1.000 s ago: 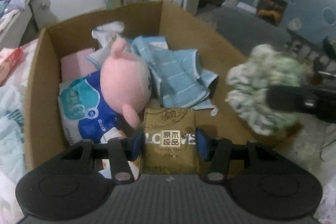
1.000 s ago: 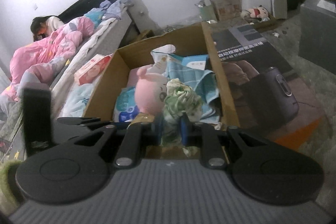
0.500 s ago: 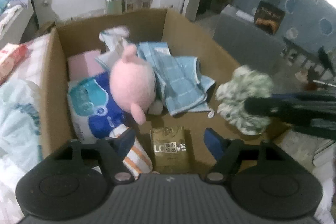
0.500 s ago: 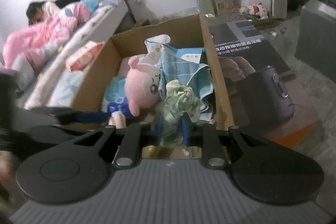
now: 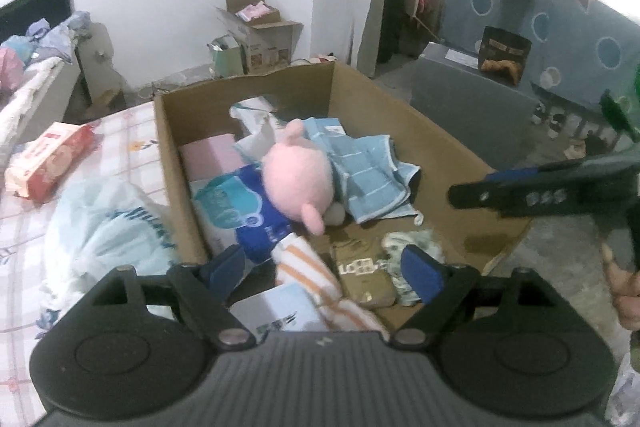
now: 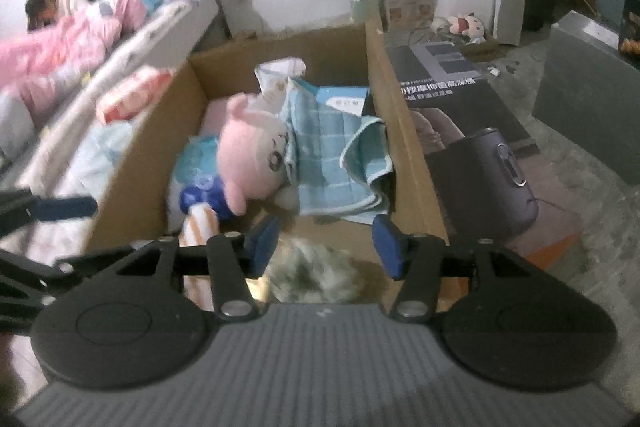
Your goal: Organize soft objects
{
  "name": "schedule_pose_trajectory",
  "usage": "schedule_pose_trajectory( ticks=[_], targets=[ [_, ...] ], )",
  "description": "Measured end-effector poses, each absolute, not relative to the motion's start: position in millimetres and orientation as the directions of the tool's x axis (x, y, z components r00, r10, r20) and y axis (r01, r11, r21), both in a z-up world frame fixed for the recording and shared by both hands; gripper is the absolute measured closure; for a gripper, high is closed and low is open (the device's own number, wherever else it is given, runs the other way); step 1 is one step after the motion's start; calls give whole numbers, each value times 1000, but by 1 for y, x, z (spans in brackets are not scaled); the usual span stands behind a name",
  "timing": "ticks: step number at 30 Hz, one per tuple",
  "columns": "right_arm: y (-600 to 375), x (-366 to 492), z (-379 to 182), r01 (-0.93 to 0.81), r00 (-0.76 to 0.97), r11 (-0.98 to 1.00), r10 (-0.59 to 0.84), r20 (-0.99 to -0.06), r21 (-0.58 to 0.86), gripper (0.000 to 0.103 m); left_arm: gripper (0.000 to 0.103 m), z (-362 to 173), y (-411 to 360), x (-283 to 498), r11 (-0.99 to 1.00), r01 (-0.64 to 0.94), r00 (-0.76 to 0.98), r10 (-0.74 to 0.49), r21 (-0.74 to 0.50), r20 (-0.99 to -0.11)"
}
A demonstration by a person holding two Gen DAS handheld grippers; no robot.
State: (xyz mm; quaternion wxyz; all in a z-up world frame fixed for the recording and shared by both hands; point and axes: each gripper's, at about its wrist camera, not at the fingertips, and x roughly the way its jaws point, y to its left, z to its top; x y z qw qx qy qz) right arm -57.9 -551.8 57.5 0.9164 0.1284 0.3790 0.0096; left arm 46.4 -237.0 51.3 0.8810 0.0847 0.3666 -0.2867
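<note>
Outside the box, on the bed (image 5: 132, 131) at left: red tissue pack (image 5: 48, 163) and a pale blue plastic bag (image 5: 108, 227), both still unpacked, bag touching the left wall of the cardboard box (image 5: 176, 183). Likely light and squashy; best pinched at a loose fold of film or across a short edge. Inside the box, from the left: pink pack (image 5: 210, 157) against the back-left, blue-and-teal wipes pack (image 5: 236, 207) in front, orange-striped cloth (image 5: 308, 267) at the near edge, pink plush (image 5: 298, 179) lying on the wipes pack. Plush soft, springy, no slip risk; grab at body or ear, not the round head. Right of that: blue checked towel (image 5: 368, 171) draped toward the right wall, limp, needs a bunch-pinch. Near-front floor: gold tissue pack (image 5: 364, 275), released and lying flat between the fingers of the left gripper (image 5: 326, 269), pads (image 5: 420, 269) spread wide and clear of it, having just been opening. Touching the gold pack on its right: green-white scrunched cloth (image 6: 316, 267), just dropped on the box floor. Light, fluffy, compresses to nothing; no breakage concern. Right gripper (image 6: 326, 247) over it, jaws just been opening, now about half spread, cloth blurred below and not pressed by either pad. Box roughly half full, bare floor left at front right. Two bed items judged next.
</note>
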Motion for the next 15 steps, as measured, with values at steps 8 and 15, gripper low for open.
schedule_pose_trajectory(
  ticks=[8, 15],
  targets=[
    [-522, -116, 87, 45, 812, 942, 159, -562, 331, 20, 6, 59, -199, 25, 851, 519, 601, -427, -76, -676],
    [-480, -147, 99, -54, 836, 906, 272, -477, 421, 1, 0, 70, -162, -3, 894, 443, 676, -381, -65, -631]
  ],
)
